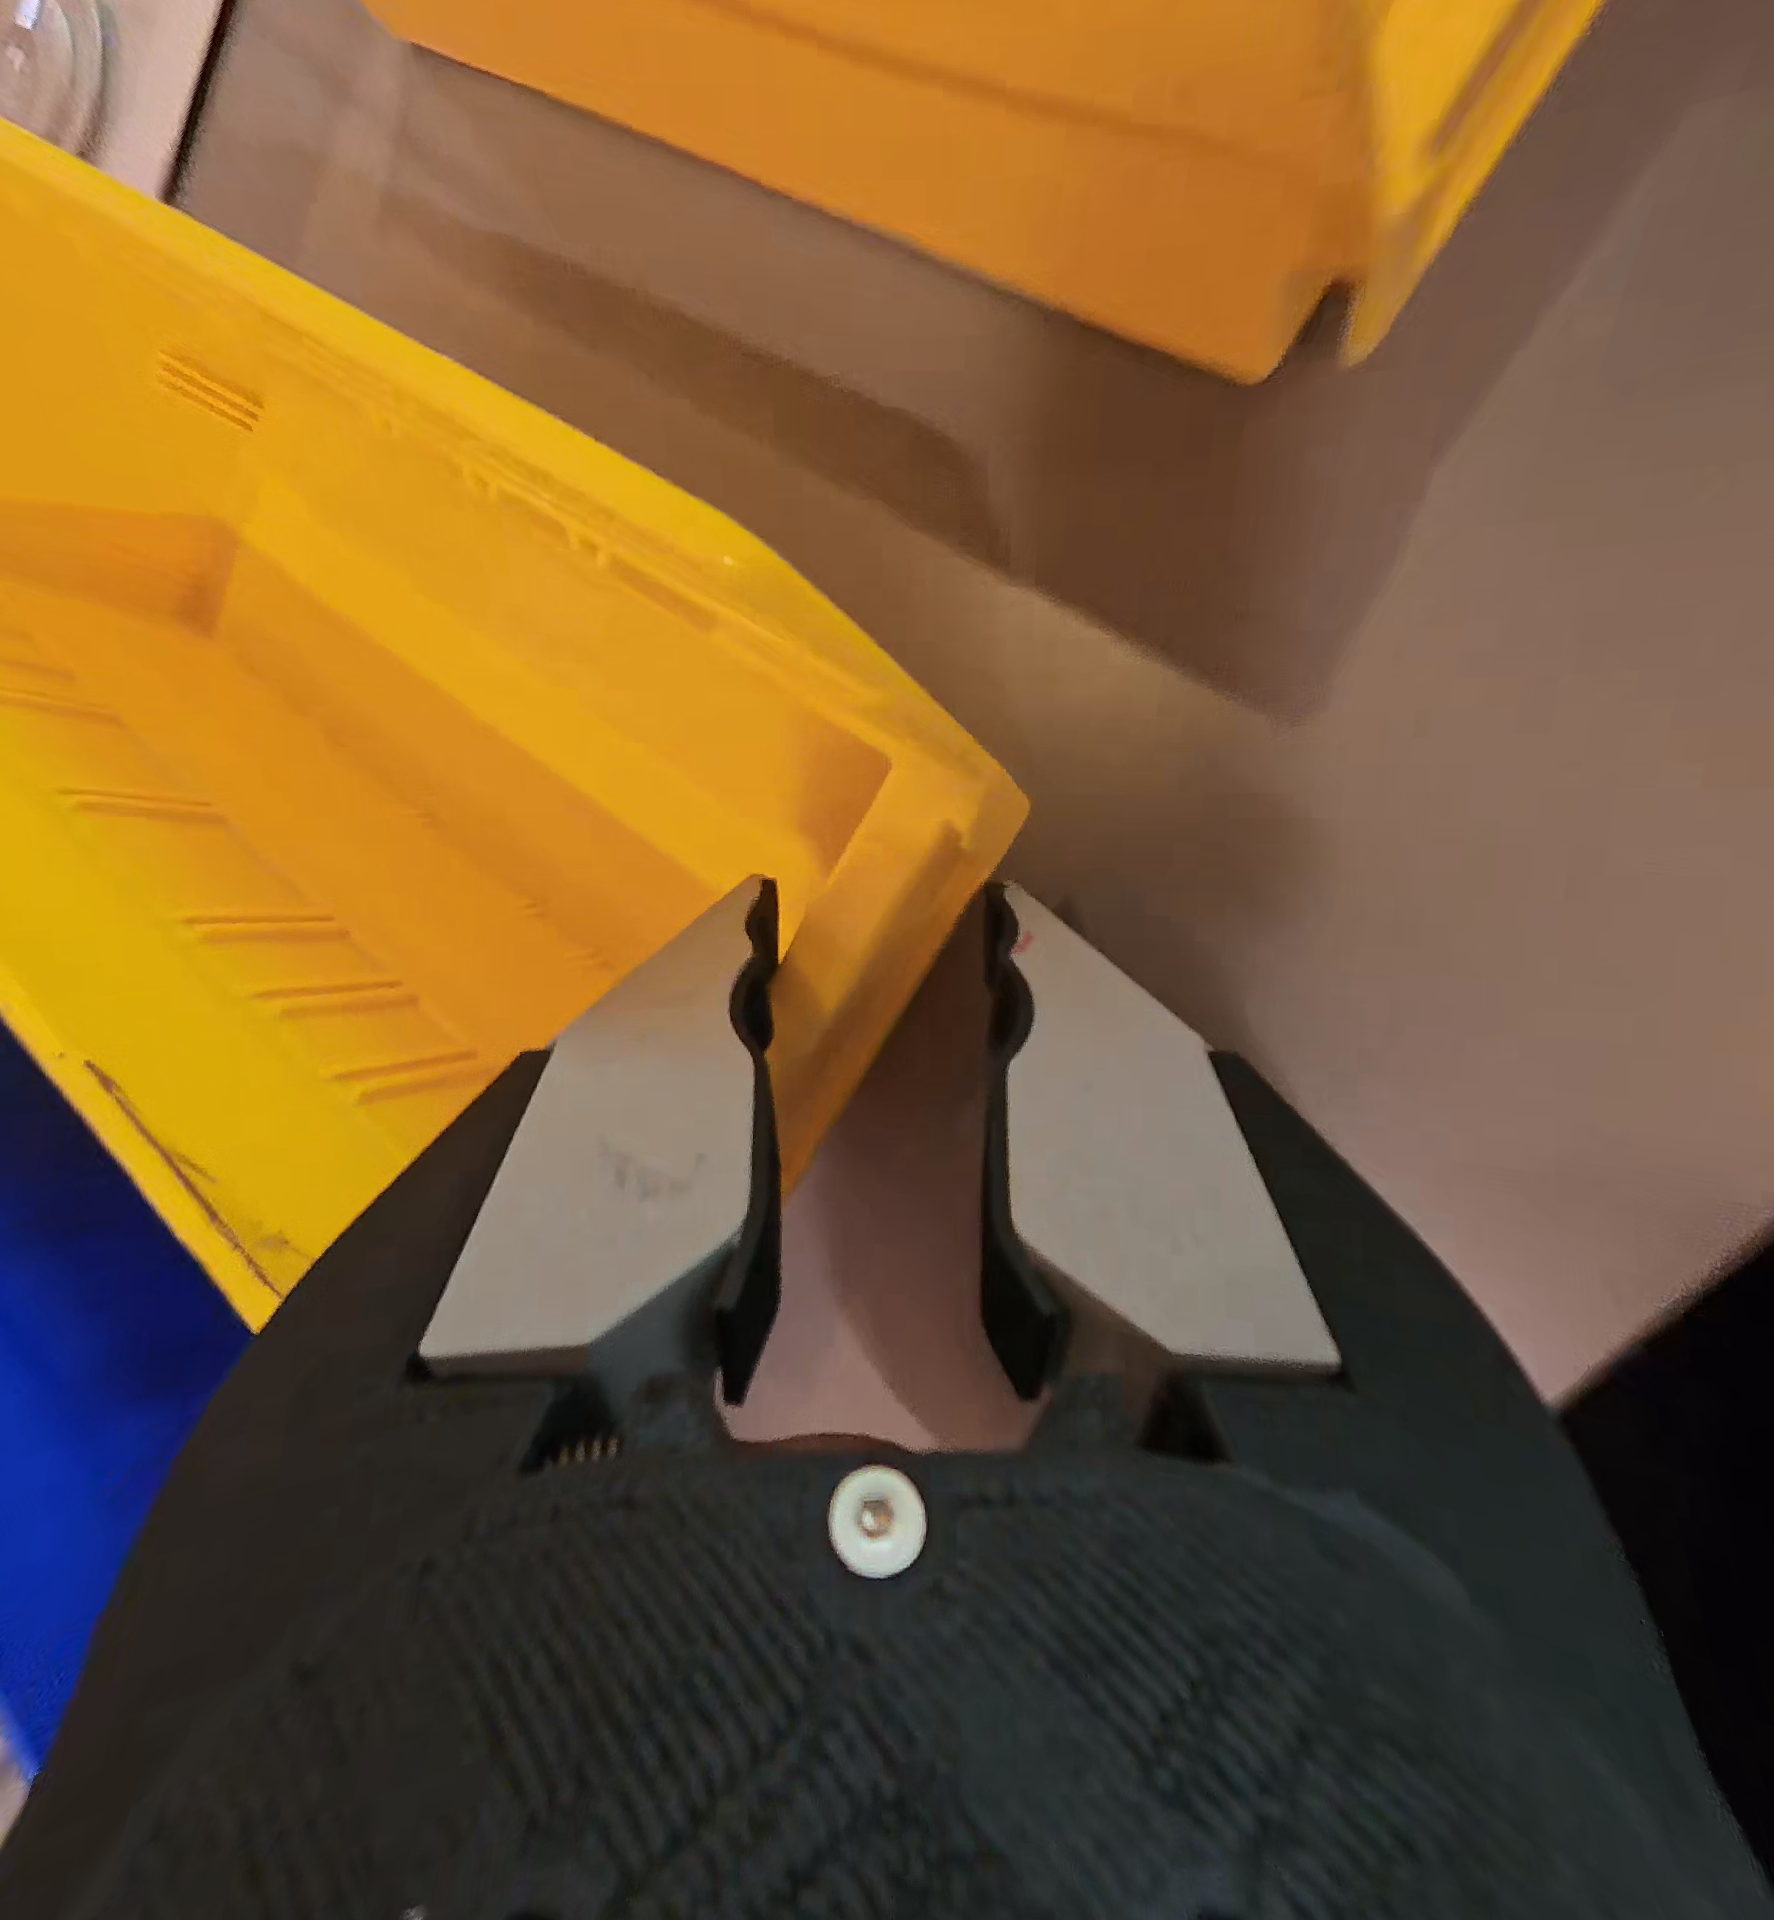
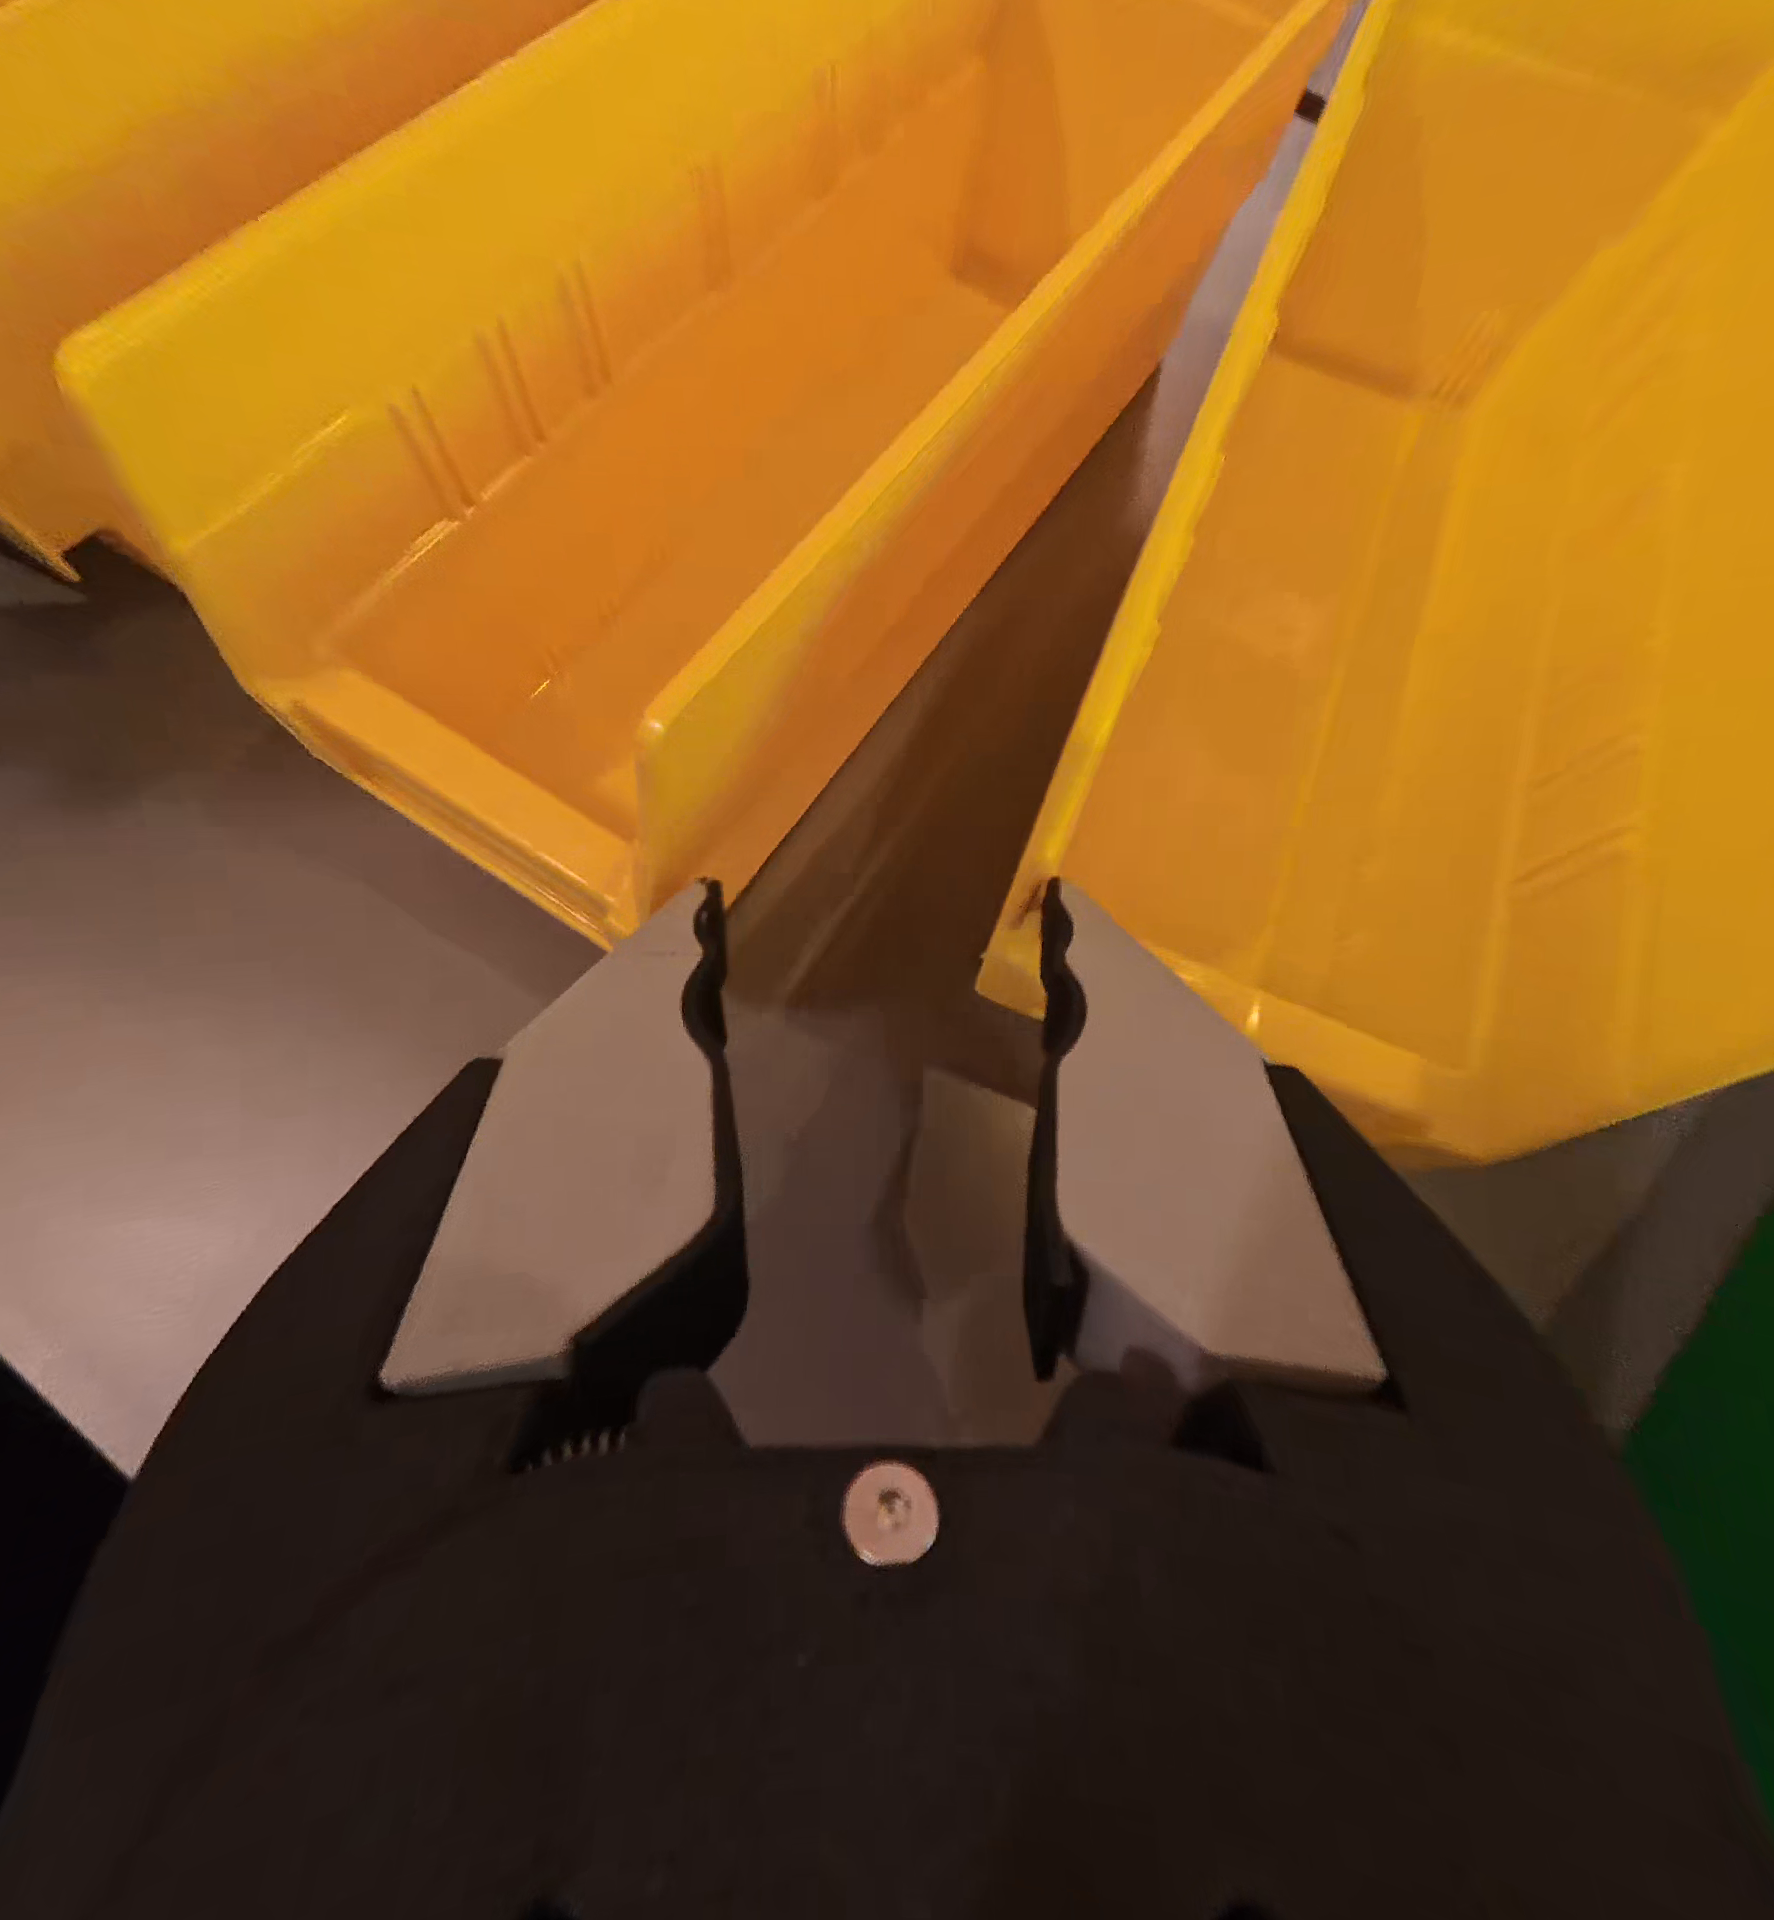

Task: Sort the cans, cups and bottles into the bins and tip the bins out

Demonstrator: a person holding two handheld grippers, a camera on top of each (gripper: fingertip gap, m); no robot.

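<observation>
In the left wrist view my left gripper straddles the near corner wall of an empty yellow bin. One finger is inside the bin and one outside, and the jaws are narrowed onto the rim. The bin looks tilted and the picture is blurred. In the right wrist view my right gripper is open and empty, low over the table. It points into the gap between an empty yellow bin and another yellow bin on the right. No cans, cups or bottles show.
Another yellow bin lies at the top of the left wrist view, with a clear glass object at the top left and a blue surface at the lower left. A third bin and a green patch show in the right wrist view.
</observation>
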